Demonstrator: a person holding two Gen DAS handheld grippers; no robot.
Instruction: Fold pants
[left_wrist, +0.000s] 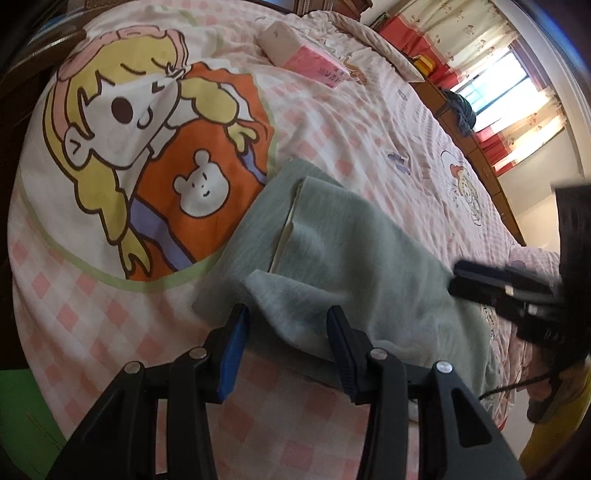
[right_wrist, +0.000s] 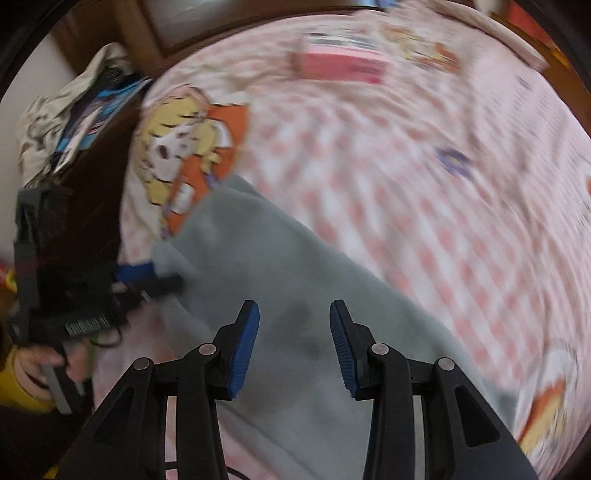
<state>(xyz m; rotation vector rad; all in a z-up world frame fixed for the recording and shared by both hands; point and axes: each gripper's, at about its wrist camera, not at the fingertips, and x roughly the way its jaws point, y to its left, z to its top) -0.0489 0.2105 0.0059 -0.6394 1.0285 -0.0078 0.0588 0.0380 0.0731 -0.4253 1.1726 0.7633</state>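
**Grey pants on the checked bedspread, both grippers spread wide**

The pants are grey, soft-looking, and lie on a pink-and-white checked bedspread. In the left wrist view they fill the lower middle of the frame, running from the centre down toward the lower right. One layer is folded over another, with a pale seam line showing along the edge near the centre. At upper left of that frame the bedspread carries a big cartoon girl print, and the cloth's left edge overlaps its green ring.

The left gripper has its jaws parted, blue pads facing each other. A raised hump of the grey fabric sits in the gap between them, but the fingers are not pinched on it. At the right edge of the same frame the right gripper reaches in, its tip at the edge of the pants.

The right wrist view is blurred. There the right gripper is spread apart as well, hanging over the grey cloth, nothing between its pads. At the left of that frame the left gripper shows dark and blue at the cloth's edge, with a hand in a yellow sleeve gripping its handle at lower left.

A pink box lies on the bed at the top of the left view, and curtains hang at a bright window in the upper right.
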